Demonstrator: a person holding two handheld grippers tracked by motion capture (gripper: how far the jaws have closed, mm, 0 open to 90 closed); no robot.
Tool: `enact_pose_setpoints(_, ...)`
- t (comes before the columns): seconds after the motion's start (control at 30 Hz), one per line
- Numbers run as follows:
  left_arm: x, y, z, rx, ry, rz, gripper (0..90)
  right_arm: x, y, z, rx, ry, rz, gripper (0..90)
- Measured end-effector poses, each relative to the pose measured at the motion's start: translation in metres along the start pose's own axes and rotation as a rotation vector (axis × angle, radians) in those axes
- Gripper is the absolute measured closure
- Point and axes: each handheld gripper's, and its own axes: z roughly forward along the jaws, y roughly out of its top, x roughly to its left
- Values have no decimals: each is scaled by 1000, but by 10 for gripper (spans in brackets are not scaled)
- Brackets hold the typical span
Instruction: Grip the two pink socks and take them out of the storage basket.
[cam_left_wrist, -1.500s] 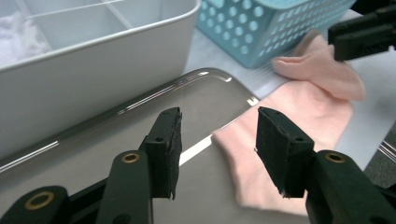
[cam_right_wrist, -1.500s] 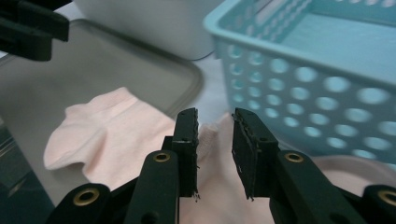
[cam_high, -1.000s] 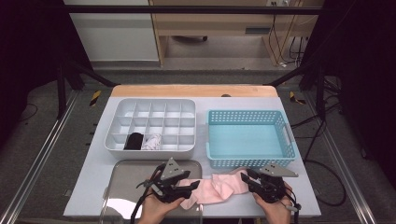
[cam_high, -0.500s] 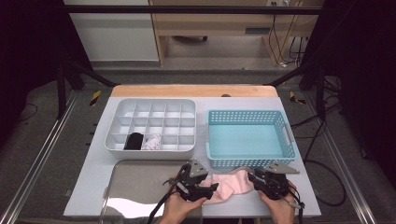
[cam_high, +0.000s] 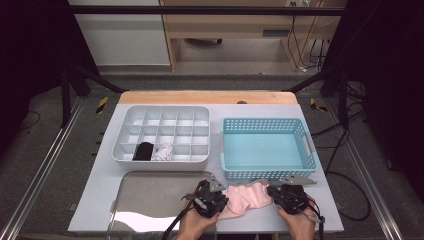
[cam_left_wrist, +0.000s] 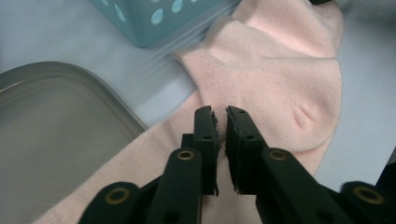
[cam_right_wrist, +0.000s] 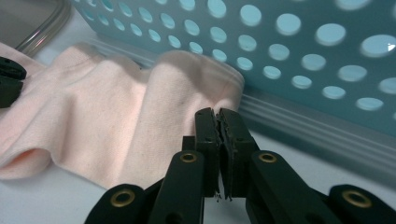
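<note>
A pale pink sock (cam_high: 247, 197) lies bunched in waves on the table's front edge, between my two grippers. My left gripper (cam_high: 223, 202) is at its left end. In the left gripper view its jaws (cam_left_wrist: 220, 116) have just been closing and now pinch a fold of the sock (cam_left_wrist: 280, 84). My right gripper (cam_high: 273, 193) is at the sock's right end. Seen from the right gripper view, its jaws (cam_right_wrist: 217, 116) have just closed tight on the edge of the sock (cam_right_wrist: 107, 107), close to the basket wall.
A blue perforated basket (cam_high: 265, 121) stands just behind the sock. A white compartment tray (cam_high: 160, 108) at the back left holds a black roll (cam_high: 145, 150) and a white roll (cam_high: 162, 151). A shallow metal tray (cam_high: 150, 195) lies to the left of the sock.
My left gripper has moved right, off the metal tray and onto the sock, and its jaws have closed. The right jaws have closed too. The sock now lies more bunched between them.
</note>
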Motion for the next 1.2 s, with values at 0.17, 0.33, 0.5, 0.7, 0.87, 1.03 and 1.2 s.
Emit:
enact_pose_setpoints(0.17, 5, 0, -6, -36, -33, -6, 873, 1, 2, -11, -43, -7, 4, 871)
enact_pose_setpoints(0.33, 8, 1, -20, -85, -61, -7, 878, 4, 5, -20, -77, -7, 4, 872)
enact_pose_setpoints(0.5, 10, 2, -27, -89, -72, 5, 878, 7, 4, -17, -50, 1, 6, 871)
enact_pose_setpoints(0.7, 12, -2, -17, -66, -53, -7, 805, 9, 1, -6, 10, 4, -6, 819)
enact_pose_setpoints(0.87, 12, -1, -10, -103, -59, -6, 602, 6, 1, -11, -66, 5, -5, 725)
enact_pose_setpoints(1.03, 9, -3, 2, -69, -44, 8, 662, 2, -2, -2, -49, 1, -1, 705)
enact_pose_setpoints(1.2, 4, -3, 2, -69, -15, 26, 841, 1, -3, 2, -12, 18, 12, 825)
